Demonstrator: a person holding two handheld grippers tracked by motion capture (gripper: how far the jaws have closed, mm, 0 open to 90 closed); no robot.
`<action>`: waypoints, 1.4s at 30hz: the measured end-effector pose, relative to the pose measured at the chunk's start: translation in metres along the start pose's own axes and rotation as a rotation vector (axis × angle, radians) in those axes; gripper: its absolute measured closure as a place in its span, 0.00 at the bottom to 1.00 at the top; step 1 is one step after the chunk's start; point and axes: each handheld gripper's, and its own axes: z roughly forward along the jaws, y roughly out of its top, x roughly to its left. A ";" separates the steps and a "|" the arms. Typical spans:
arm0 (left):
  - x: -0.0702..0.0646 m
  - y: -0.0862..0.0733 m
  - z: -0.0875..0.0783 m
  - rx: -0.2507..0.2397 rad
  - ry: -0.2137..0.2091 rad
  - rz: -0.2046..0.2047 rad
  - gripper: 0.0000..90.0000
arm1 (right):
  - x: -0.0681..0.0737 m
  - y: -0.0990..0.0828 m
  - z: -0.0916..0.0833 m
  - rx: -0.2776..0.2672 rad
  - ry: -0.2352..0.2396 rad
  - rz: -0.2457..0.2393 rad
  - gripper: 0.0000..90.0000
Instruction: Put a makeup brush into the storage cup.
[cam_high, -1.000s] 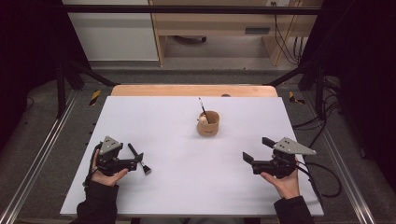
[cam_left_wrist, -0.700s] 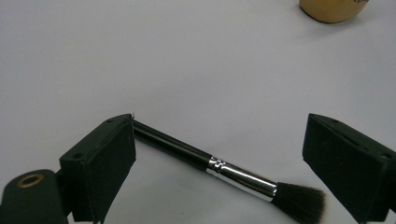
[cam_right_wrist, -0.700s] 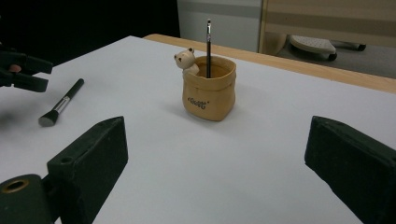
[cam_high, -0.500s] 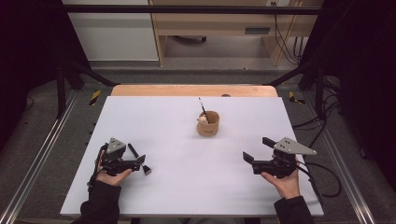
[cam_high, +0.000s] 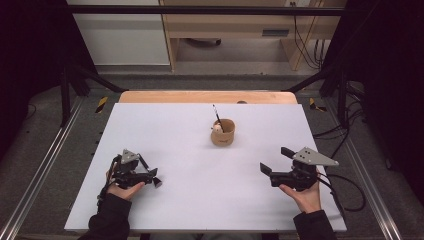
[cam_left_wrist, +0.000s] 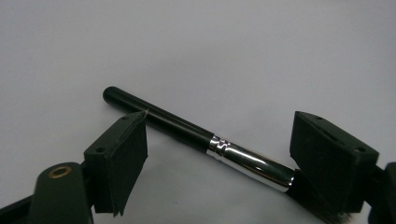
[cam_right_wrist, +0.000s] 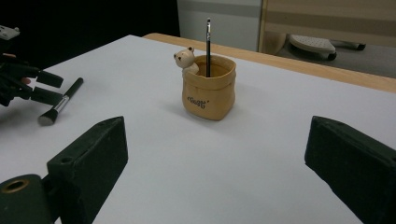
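The left gripper (cam_left_wrist: 219, 163), jaws just closing but unclenched, straddles a black, silver-ferruled makeup brush (cam_left_wrist: 196, 135).

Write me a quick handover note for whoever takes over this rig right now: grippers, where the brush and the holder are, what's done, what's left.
Left gripper: open, jaws have just been closing around the makeup brush, which lies flat on the white table; pads not yet pressing.
Right gripper: open, empty, facing the tan holder.
Holder stands mid-table with one thin brush upright inside.
Left: probably grip the makeup brush and put it in the holder.
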 end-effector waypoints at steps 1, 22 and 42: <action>-0.001 0.000 0.001 0.001 0.001 0.000 0.22 | 0.000 0.000 0.000 0.000 -0.002 0.001 0.07; -0.003 -0.002 0.006 0.043 -0.017 -0.040 0.36 | 0.000 0.000 0.000 0.000 0.000 0.000 0.07; 0.002 -0.001 0.002 0.060 -0.027 -0.092 0.53 | 0.000 0.000 0.000 0.002 0.000 0.000 0.07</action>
